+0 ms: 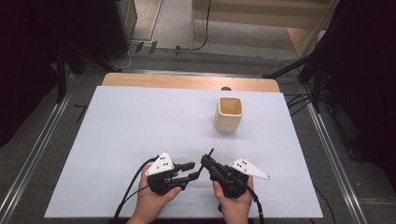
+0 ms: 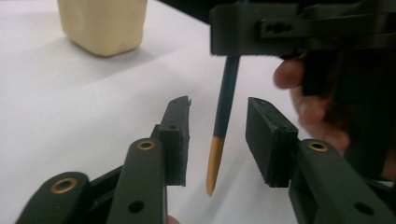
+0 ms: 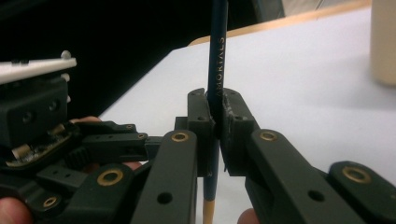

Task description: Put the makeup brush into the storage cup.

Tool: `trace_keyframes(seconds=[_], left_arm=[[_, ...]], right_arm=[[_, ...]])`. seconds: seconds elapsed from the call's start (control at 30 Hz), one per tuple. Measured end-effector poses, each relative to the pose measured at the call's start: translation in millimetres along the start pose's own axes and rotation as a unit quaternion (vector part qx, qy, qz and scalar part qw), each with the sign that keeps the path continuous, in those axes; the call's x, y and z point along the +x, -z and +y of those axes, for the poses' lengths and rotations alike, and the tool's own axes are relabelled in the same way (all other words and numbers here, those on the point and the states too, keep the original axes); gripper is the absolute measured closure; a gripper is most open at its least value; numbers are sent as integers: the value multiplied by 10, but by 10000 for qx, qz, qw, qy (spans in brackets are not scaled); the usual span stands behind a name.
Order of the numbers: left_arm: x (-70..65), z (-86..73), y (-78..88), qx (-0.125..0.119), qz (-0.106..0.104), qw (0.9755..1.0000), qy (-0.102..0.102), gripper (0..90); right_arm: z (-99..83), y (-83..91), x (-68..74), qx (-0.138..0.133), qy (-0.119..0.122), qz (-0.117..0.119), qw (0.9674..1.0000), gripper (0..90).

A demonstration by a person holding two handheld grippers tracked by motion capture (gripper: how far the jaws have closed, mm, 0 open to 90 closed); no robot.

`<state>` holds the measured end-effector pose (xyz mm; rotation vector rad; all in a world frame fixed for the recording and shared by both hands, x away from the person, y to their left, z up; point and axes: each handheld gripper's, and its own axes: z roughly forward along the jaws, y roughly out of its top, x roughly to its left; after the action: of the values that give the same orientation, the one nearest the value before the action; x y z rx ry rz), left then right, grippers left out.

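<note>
Clamped between the right gripper's (image 3: 215, 135) jaws, a dark blue pencil with a yellow end (image 3: 217, 60) stands upright. Around its lower end the left gripper (image 2: 219, 135) stands apart, touching nothing. Handover looks done; the square beige wooden cup (image 1: 229, 114) across the white table (image 1: 130, 121) probably awaits it.

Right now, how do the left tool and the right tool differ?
The right tool is shut on the pencil; the left tool is open, its pads apart on either side of the pencil without touching it. The right tool holds the pencil's dark shaft; the left tool flanks its yellow end. Both are black, two-jawed and hand-held.
</note>
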<state>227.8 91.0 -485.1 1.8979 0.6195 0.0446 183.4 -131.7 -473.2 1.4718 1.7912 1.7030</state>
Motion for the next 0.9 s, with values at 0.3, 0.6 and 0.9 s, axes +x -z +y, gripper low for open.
trace_keyframes(seconds=[0.3,0.6,0.9], left_arm=[[-93,-10,-66,323,177,9988,-336,757],[-117,17,-23,255,281,9980,-501,844],[-115,14,-21,252,269,9982,-475,845]], right_arm=[[-20,-18,194,-28,934,-186,9955,851],[-35,-42,206,95,806,-80,9967,799],[-57,-69,182,203,581,20,9981,830]])
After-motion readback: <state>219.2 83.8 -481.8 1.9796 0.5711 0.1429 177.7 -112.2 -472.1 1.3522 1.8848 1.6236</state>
